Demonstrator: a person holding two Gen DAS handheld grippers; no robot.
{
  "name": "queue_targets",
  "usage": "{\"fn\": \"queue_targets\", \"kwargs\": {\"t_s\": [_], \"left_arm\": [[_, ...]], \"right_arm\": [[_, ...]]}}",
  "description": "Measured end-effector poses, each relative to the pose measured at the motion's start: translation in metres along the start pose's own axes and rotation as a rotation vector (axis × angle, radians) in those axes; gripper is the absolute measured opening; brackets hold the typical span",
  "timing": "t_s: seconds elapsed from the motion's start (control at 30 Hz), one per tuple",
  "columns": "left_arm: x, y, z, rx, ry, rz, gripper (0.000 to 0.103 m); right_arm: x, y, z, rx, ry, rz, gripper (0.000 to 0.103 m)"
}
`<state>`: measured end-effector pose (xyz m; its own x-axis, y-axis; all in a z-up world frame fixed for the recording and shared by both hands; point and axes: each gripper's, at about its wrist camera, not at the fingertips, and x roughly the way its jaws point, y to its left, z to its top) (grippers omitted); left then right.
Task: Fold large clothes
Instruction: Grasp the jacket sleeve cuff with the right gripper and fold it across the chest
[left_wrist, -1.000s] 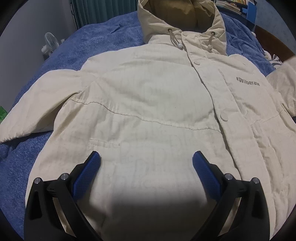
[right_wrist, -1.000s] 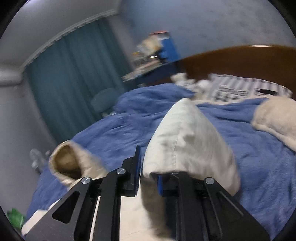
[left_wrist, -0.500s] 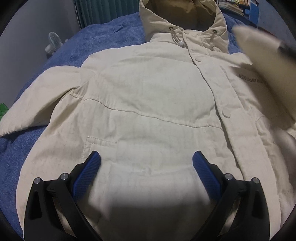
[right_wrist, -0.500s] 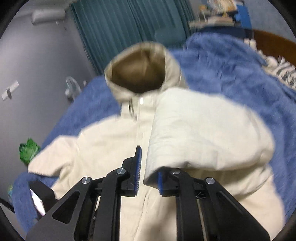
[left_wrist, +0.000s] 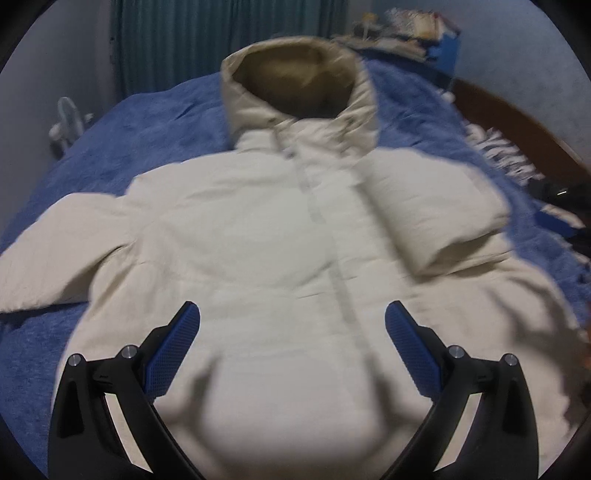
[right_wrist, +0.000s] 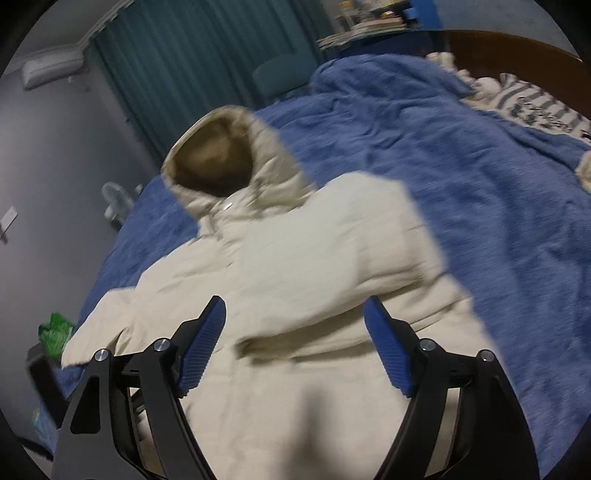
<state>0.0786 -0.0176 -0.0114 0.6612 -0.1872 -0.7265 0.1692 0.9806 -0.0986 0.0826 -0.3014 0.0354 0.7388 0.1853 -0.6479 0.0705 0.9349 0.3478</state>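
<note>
Since a sec ago the right gripper (right_wrist: 293, 343) has dropped the sleeve (left_wrist: 436, 210), now folded across the hooded jacket (left_wrist: 258, 240) chest at 2 o'clock; jaws wide apart, empty. Left gripper (left_wrist: 291, 343) likewise spread, hovering over the hem on the bed (left_wrist: 166, 110). Next, probably: left sleeve (left_wrist: 55, 254) at 9 o'clock. Hem hidden; frames blurred.

a rumpled blue blanket (right_wrist: 461, 155) covers the bed. teal curtains (right_wrist: 207, 70) hang behind it, with a small white fan (left_wrist: 68, 122) near the wall. a wooden headboard (right_wrist: 517, 51) curves behind a striped cloth (right_wrist: 532, 103). books (left_wrist: 410, 29) are stacked on a blue shelf. something green (right_wrist: 55, 330) lies low beside the bed.
</note>
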Motion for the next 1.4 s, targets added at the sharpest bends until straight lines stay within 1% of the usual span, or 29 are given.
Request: {"fn": "queue_targets", "kwargs": {"t_s": [0.07,0.1,0.17,0.23,0.3,0.37,0.4,0.43,0.5,0.53,0.57,0.67,0.7,0.77,0.83,0.9,0.97,1.0,1.03,1.07,1.13,1.2,1.3,1.4], "left_arm": [[0.003,-0.017,0.008,0.002,0.011,-0.061,0.096],[0.005,-0.025,0.012,0.006,0.02,-0.074,0.096],[0.015,-0.048,0.022,0.029,0.033,-0.091,0.096],[0.024,-0.068,0.028,0.058,0.03,-0.109,0.095],[0.037,-0.091,0.034,0.105,0.033,-0.119,0.092],[0.053,-0.114,0.037,0.168,0.05,-0.097,0.09],[0.063,-0.127,0.037,0.209,0.069,-0.088,0.088],[0.071,-0.137,0.037,0.247,0.084,-0.081,0.084],[0.086,-0.157,0.035,0.335,0.095,-0.042,0.079],[0.094,-0.166,0.035,0.38,0.091,0.005,0.079],[0.099,-0.173,0.036,0.412,0.087,0.038,0.079],[0.106,-0.18,0.042,0.433,0.071,0.058,0.074],[0.108,-0.184,0.046,0.44,0.058,0.066,0.07],[0.111,-0.191,0.051,0.467,0.034,0.09,0.069],[0.114,-0.205,0.05,0.54,0.01,0.13,0.069],[0.118,-0.22,0.045,0.65,-0.025,0.173,0.069],[0.118,-0.23,0.039,0.741,-0.051,0.189,0.05],[0.117,-0.233,0.035,0.777,-0.063,0.209,0.036],[0.113,-0.23,0.034,0.77,-0.081,0.217,0.028],[0.109,-0.225,0.036,0.748,-0.088,0.207,0.024],[0.095,-0.201,0.047,0.62,-0.095,0.143,0.015],[0.081,-0.175,0.058,0.506,-0.101,0.083,0.012],[0.055,-0.126,0.067,0.363,-0.12,0.054,0.009],[0.034,-0.067,0.069,0.19,-0.12,0.013,0.007]], "right_arm": [[0.001,-0.015,0.01,0.024,-0.01,-0.036,0.078],[-0.001,-0.025,0.014,0.05,-0.011,-0.039,0.079],[0.002,-0.037,0.018,0.09,-0.008,-0.027,0.085],[-0.001,-0.05,0.023,0.139,-0.013,-0.01,0.088],[-0.002,-0.062,0.029,0.182,-0.016,0.009,0.088],[-0.005,-0.071,0.031,0.215,-0.029,0.019,0.088],[-0.007,-0.076,0.033,0.232,-0.036,0.024,0.089],[-0.009,-0.083,0.035,0.256,-0.045,0.029,0.089],[-0.011,-0.096,0.038,0.311,-0.053,0.034,0.09],[-0.01,-0.102,0.039,0.333,-0.056,0.033,0.09],[-0.01,-0.107,0.04,0.348,-0.058,0.03,0.09],[-0.006,-0.117,0.039,0.393,-0.053,0.029,0.09],[-0.004,-0.119,0.039,0.404,-0.051,0.033,0.09],[-0.002,-0.12,0.038,0.418,-0.045,0.037,0.09],[-0.002,-0.12,0.037,0.423,-0.046,0.041,0.09],[-0.002,-0.119,0.037,0.421,-0.048,0.042,0.09],[-0.002,-0.119,0.037,0.422,-0.052,0.038,0.09],[-0.002,-0.119,0.037,0.424,-0.053,0.032,0.09],[-0.002,-0.119,0.037,0.427,-0.055,0.027,0.09],[-0.002,-0.121,0.036,0.43,-0.056,0.025,0.09],[0.0,-0.12,0.035,0.432,-0.054,0.02,0.09],[0.003,-0.117,0.034,0.419,-0.049,0.017,0.09],[0.009,-0.105,0.032,0.373,-0.034,0.008,0.09],[0.02,-0.085,0.026,0.316,-0.013,-0.009,0.09]]}}
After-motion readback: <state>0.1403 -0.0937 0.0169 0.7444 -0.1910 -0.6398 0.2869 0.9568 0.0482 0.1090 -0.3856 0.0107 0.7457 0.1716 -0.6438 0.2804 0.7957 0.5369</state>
